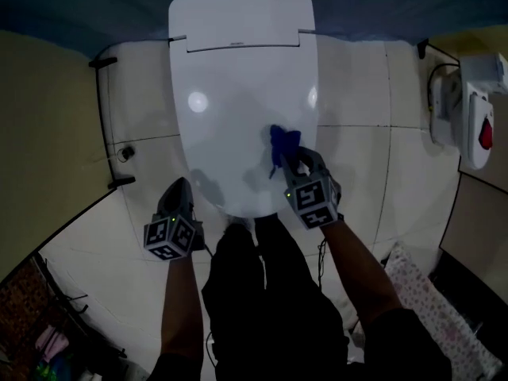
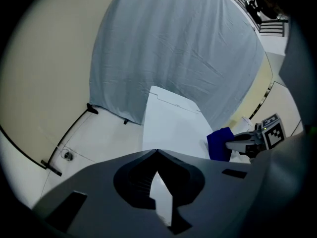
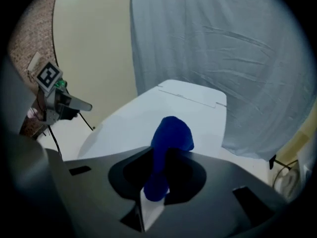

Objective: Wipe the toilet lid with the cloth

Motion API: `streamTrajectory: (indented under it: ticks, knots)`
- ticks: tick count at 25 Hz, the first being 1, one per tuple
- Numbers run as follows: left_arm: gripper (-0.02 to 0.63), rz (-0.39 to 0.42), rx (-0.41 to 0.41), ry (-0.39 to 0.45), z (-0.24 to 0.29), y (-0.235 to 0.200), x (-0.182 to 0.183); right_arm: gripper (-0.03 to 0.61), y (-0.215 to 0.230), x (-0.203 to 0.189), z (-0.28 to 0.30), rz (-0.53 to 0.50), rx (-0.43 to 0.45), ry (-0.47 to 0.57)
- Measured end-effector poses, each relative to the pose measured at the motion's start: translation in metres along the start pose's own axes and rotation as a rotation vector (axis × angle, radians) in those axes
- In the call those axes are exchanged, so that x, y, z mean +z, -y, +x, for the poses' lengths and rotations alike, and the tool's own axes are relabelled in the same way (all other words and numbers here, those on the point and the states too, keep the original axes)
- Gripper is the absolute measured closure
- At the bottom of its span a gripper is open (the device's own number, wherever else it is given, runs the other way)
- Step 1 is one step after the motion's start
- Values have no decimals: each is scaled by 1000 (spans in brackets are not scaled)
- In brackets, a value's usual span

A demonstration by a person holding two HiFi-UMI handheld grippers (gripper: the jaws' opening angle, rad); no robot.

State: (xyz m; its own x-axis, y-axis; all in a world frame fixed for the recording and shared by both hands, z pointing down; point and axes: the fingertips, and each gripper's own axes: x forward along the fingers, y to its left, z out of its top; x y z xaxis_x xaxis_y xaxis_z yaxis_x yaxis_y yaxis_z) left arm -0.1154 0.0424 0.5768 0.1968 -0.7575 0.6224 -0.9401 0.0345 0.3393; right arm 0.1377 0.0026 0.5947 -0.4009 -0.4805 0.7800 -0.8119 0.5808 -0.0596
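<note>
The white toilet lid (image 1: pixel 238 94) is down, seen from above in the head view. A blue cloth (image 1: pixel 282 144) rests on the lid's right front part, and my right gripper (image 1: pixel 290 163) is shut on it. From the right gripper view the cloth (image 3: pixel 168 143) bulges out between the jaws over the lid (image 3: pixel 163 113). My left gripper (image 1: pixel 179 193) hangs shut and empty beside the lid's left front edge, off the lid. The left gripper view shows the lid (image 2: pixel 171 125), the cloth (image 2: pixel 219 144) and the right gripper (image 2: pixel 247 144).
A grey-blue sheet (image 2: pixel 178 48) hangs behind the toilet. A white wall unit with a red part (image 1: pixel 476 117) sits at the right. The white tiled floor (image 1: pixel 135 109) surrounds the toilet, and a patterned mat (image 1: pixel 444 308) lies at lower right. The person's dark trousers (image 1: pixel 262 292) stand before the bowl.
</note>
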Motion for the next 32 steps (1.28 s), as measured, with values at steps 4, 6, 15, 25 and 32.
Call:
streamTrajectory:
  ticks: [4, 6, 15, 25, 32]
  knots:
    - [623, -54, 27, 7, -17, -11, -13, 522, -77, 38, 1, -77, 147, 91]
    - [623, -61, 40, 14, -30, -20, -21, 522, -122, 51, 5, -121, 228, 132]
    - [623, -104, 71, -25, -89, -55, -62, 522, -253, 67, 52, 48, 460, 61]
    - [623, -92, -6, -60, -71, -40, -74, 522, -161, -20, 82, -41, 250, -189]
    - [623, -25, -113, -109, -40, 10, -72, 520, -104, -48, 53, -34, 168, -173]
